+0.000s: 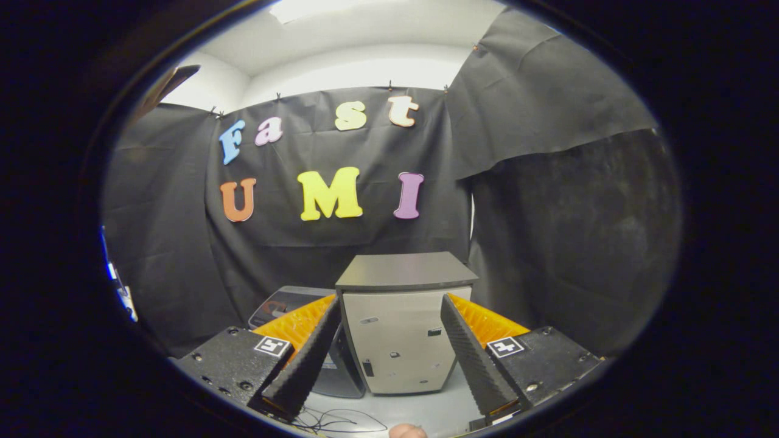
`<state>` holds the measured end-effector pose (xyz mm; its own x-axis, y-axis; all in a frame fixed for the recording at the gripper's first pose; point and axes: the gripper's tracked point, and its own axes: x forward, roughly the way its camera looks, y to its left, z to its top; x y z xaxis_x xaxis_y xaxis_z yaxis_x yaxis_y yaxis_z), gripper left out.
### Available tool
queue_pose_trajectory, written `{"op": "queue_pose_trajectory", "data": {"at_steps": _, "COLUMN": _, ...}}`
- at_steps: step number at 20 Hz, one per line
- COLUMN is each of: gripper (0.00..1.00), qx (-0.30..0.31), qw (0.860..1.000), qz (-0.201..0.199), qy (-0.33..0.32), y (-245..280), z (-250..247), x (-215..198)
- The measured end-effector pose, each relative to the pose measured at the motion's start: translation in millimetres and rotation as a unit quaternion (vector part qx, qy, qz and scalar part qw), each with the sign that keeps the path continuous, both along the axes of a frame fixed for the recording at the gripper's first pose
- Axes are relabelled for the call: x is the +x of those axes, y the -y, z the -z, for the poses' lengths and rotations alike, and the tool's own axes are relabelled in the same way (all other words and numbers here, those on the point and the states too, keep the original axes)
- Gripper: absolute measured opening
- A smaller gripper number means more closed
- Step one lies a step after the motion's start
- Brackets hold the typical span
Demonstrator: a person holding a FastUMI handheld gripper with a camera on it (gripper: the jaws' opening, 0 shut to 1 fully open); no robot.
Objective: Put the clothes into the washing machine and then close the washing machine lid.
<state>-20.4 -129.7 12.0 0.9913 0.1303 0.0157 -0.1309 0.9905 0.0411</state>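
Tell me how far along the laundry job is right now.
Nothing looks done yet. The gripper is open with nothing between its fingers, and no clothes are in sight. Just beyond the fingers stands a pale box-shaped cabinet with a dark grey flat top; behind it sits a dark machine with a control panel, its lid state unclear. Left: pick up the clothes, load them, shut the lid.

The camera rides on the gripper, low over the surface, looking level and forward along the two spread fingers at its lower edge. It faces the washer head-on from near by, seen between the fingers, with the booth wall and ceiling beyond.
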Motion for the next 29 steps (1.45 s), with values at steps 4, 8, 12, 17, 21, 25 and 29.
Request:
{"op": "queue_pose_trajectory", "data": {"at_steps": 4, "gripper": 1.00, "qx": 0.004, "qw": 1.000, "qz": 0.001, "qy": -0.002, "y": 0.7, "z": 1.4, "x": 0.9}}
{"op": "queue_pose_trajectory", "data": {"at_steps": 8, "gripper": 1.00, "qx": 0.004, "qw": 1.000, "qz": 0.001, "qy": -0.004, "y": -0.7, "z": 1.9, "x": -0.7}}
{"op": "queue_pose_trajectory", "data": {"at_steps": 12, "gripper": 1.00, "qx": 0.006, "qw": 1.000, "qz": 0.001, "qy": -0.004, "y": 0.9, "z": 2.3, "x": 0.4}}
{"op": "queue_pose_trajectory", "data": {"at_steps": 17, "gripper": 1.00, "qx": 0.008, "qw": 1.000, "qz": 0.002, "qy": -0.004, "y": 2.7, "z": 2.0, "x": -1.1}}
{"op": "queue_pose_trajectory", "data": {"at_steps": 21, "gripper": 1.00, "qx": 0.006, "qw": 1.000, "qz": 0.001, "qy": -0.003, "y": 1.5, "z": 3.0, "x": 0.7}}
{"op": "queue_pose_trajectory", "data": {"at_steps": 25, "gripper": 1.00, "qx": 0.005, "qw": 1.000, "qz": -0.001, "qy": -0.004, "y": 2.6, "z": 3.2, "x": 0.0}}
{"op": "queue_pose_trajectory", "data": {"at_steps": 29, "gripper": 1.00, "qx": 0.005, "qw": 1.000, "qz": -0.004, "qy": -0.008, "y": 0.7, "z": 4.5, "x": -0.2}}
